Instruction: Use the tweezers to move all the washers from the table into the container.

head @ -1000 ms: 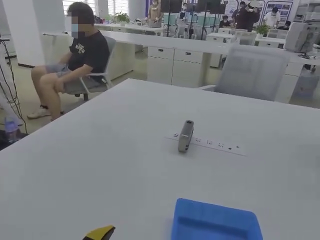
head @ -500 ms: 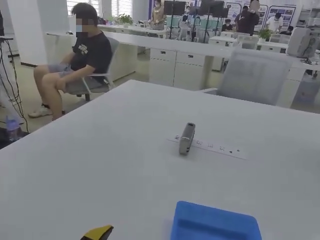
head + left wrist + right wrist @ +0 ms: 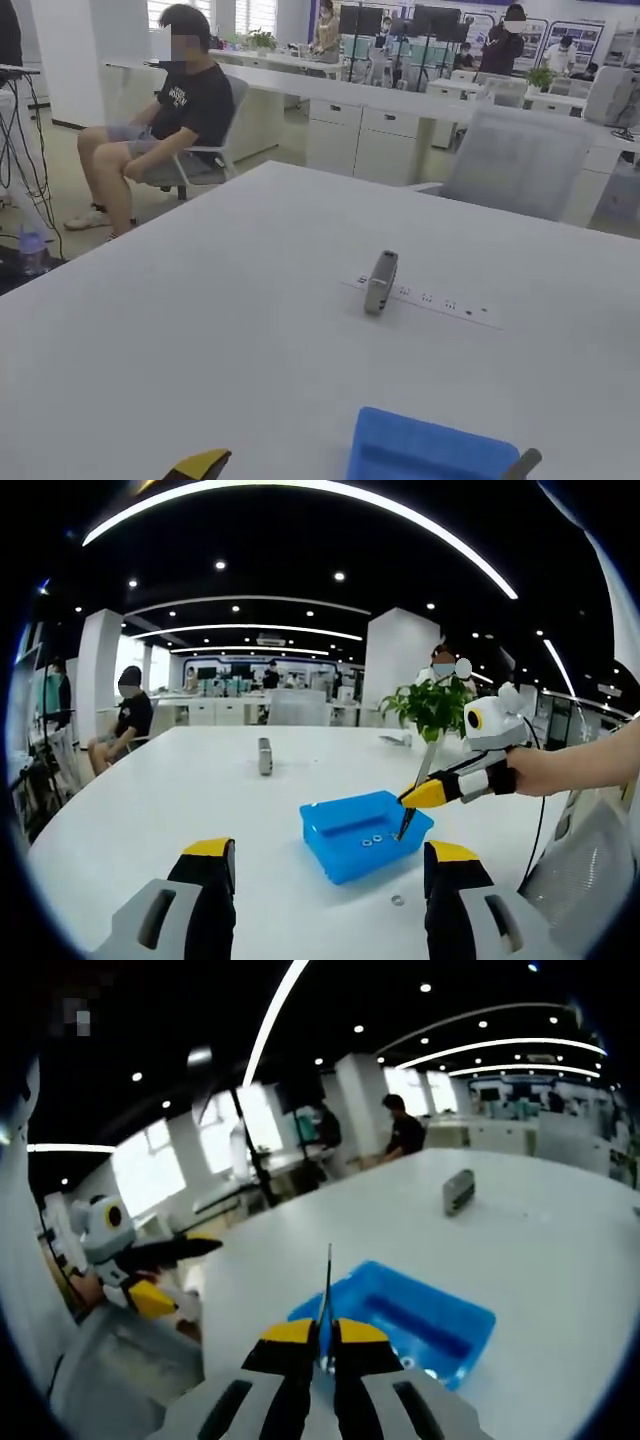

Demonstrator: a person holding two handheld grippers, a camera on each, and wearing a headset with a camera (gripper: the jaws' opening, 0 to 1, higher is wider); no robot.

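Thin metal tweezers (image 3: 525,462) newly poke into head view | right gripper (image 3: 325,1332) clamps them, tip inside blue plastic tray (image 3: 330,855) holding washers (image 3: 372,840) | one silver washer (image 3: 398,901) on white table (image 3: 200,790), just before empty, wide-open left gripper (image 3: 330,852)

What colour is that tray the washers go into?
The container is bright blue, plain with no pattern. It shows best in the left gripper view.

An open-plan office: long white desks (image 3: 390,97), monitors (image 3: 360,18), grey swivel chairs (image 3: 515,160).
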